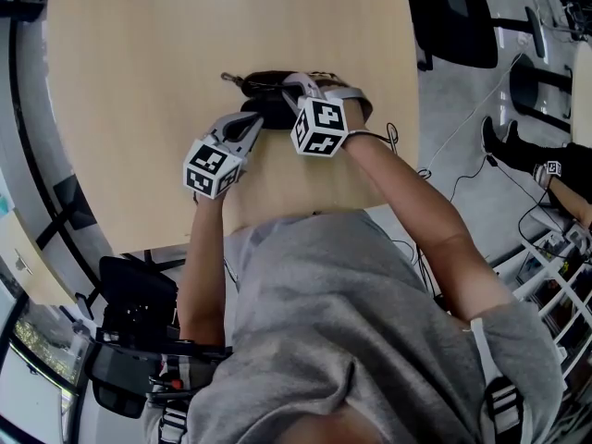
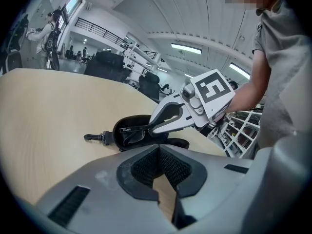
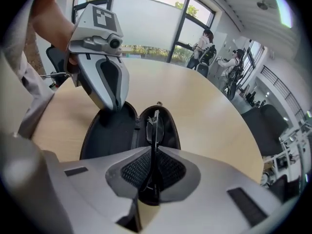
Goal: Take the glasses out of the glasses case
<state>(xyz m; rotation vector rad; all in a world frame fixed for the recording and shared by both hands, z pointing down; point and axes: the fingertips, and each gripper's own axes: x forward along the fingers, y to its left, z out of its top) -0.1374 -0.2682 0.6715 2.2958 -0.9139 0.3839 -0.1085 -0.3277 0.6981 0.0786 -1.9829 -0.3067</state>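
A black glasses case [image 3: 105,133] lies open on the wooden table [image 1: 139,109], its two halves side by side. Dark-framed glasses [image 3: 155,123] stand on edge in the right half. My right gripper [image 3: 155,151] points steeply down and is shut on the near part of the glasses' frame. In the left gripper view the right gripper [image 2: 157,127] grips the glasses [image 2: 127,133] over the case [image 2: 127,121]. My left gripper [image 3: 115,105] rests its tip at the rim of the case's left half. Its jaws [image 2: 159,150] meet at the tips with nothing between them. The head view shows both grippers at the case [image 1: 268,83].
A short strap with a clip [image 2: 95,137] sticks out from the case's far end. The table's right edge drops to a floor with dark chairs [image 1: 462,17] and cables. People stand far behind the table [image 3: 207,45]. Shelving stands at the right [image 2: 243,121].
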